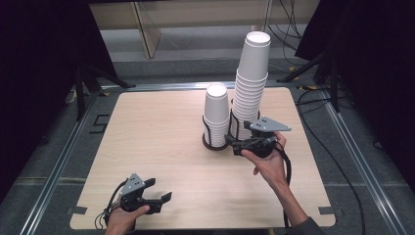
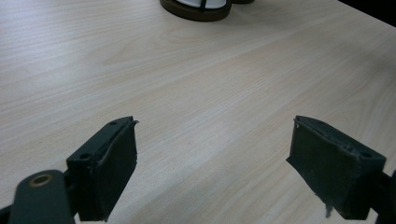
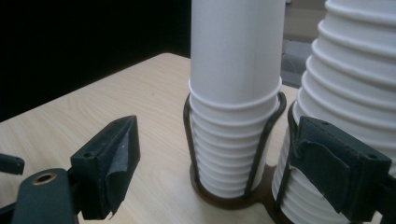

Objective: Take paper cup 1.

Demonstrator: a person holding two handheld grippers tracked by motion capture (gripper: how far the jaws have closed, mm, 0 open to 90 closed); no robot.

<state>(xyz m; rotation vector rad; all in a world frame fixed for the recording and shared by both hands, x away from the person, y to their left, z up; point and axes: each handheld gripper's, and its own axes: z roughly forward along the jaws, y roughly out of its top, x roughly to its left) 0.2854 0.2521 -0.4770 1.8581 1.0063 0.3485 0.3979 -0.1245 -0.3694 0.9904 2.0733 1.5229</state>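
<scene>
Two stacks of white paper cups stand in dark wire holders at the back middle of the wooden table (image 1: 156, 132): a short stack (image 1: 217, 110) and, to its right, a tall stack (image 1: 252, 83). My right gripper (image 1: 234, 145) hovers just in front of the holders, pointing left at them, open and empty. In the right gripper view the short stack (image 3: 233, 70) stands between the spread jaws of that gripper (image 3: 218, 119), farther off, and the tall stack (image 3: 355, 70) rises behind the right jaw. My left gripper (image 1: 160, 190) rests near the front left edge, open over bare wood (image 2: 215, 120).
The short stack's round holder base (image 2: 196, 9) lies far ahead in the left gripper view. Metal rails (image 1: 63, 156) frame the table. Black stands (image 1: 88, 83) and cables (image 1: 318, 103) flank the back corners. A wooden shelf unit (image 1: 147, 24) stands beyond the table.
</scene>
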